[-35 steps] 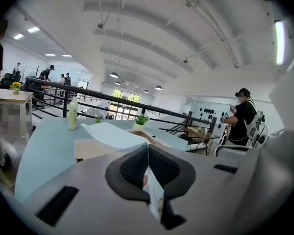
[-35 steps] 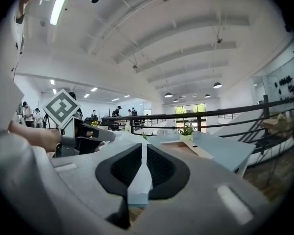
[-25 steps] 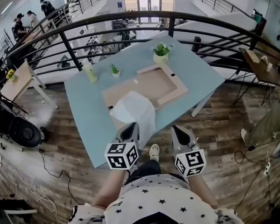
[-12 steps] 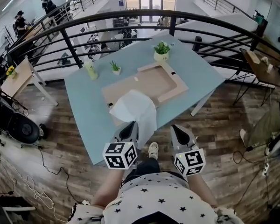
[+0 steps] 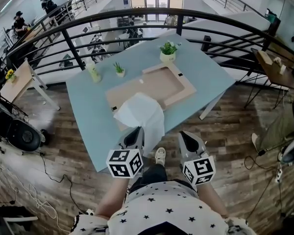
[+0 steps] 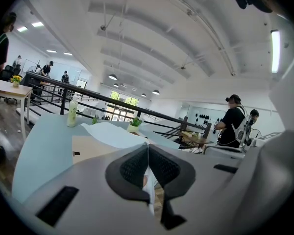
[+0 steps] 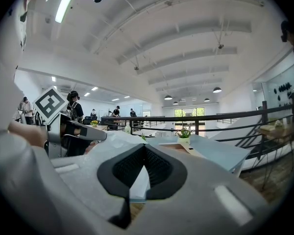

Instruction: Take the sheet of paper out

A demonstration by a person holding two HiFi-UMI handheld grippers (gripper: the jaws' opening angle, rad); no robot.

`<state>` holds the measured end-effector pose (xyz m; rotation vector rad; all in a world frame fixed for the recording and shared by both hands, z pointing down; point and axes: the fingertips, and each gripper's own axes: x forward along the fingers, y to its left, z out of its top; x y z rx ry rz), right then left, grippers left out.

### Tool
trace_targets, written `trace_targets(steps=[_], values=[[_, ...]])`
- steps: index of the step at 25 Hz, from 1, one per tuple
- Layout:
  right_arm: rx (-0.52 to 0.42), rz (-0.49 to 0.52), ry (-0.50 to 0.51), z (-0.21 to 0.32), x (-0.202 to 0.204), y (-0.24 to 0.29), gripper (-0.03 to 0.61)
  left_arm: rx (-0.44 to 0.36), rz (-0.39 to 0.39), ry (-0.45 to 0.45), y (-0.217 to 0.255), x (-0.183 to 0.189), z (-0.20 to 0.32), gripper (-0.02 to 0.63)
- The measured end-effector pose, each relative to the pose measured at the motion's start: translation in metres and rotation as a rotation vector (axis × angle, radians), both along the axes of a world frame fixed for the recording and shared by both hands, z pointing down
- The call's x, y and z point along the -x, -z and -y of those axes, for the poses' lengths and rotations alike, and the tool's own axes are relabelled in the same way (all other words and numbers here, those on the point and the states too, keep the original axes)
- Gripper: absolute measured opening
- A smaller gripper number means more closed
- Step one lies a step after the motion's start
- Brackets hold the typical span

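A white sheet of paper (image 5: 139, 112) sticks out of a brown flat envelope (image 5: 159, 84) on the blue table (image 5: 88, 116) and droops over the near edge. My left gripper (image 5: 135, 132) is shut on the sheet's near edge. In the left gripper view the thin white paper edge runs between the closed pads of the left gripper (image 6: 147, 146), and the sheet (image 6: 112, 131) stretches away towards the table. My right gripper (image 5: 184, 136) hangs off the table's near edge, right of the sheet. It is shut (image 7: 145, 148) with nothing held.
A potted plant (image 5: 167, 53), a smaller plant (image 5: 119, 70) and a pale bottle (image 5: 93, 75) stand at the table's far side. A black railing (image 5: 137, 21) curves behind the table. Wood floor and my shoe (image 5: 160, 156) lie below the grippers.
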<state>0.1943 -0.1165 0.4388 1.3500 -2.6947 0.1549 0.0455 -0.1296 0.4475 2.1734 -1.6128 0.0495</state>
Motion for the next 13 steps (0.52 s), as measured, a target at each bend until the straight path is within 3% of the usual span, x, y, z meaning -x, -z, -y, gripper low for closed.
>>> trace_targets(steps=[13], values=[[0.009, 0.004, 0.007, -0.0009, -0.0017, -0.0009, 0.006, 0.004, -0.007, -0.004, -0.0002, -0.0031, -0.001, 0.006]])
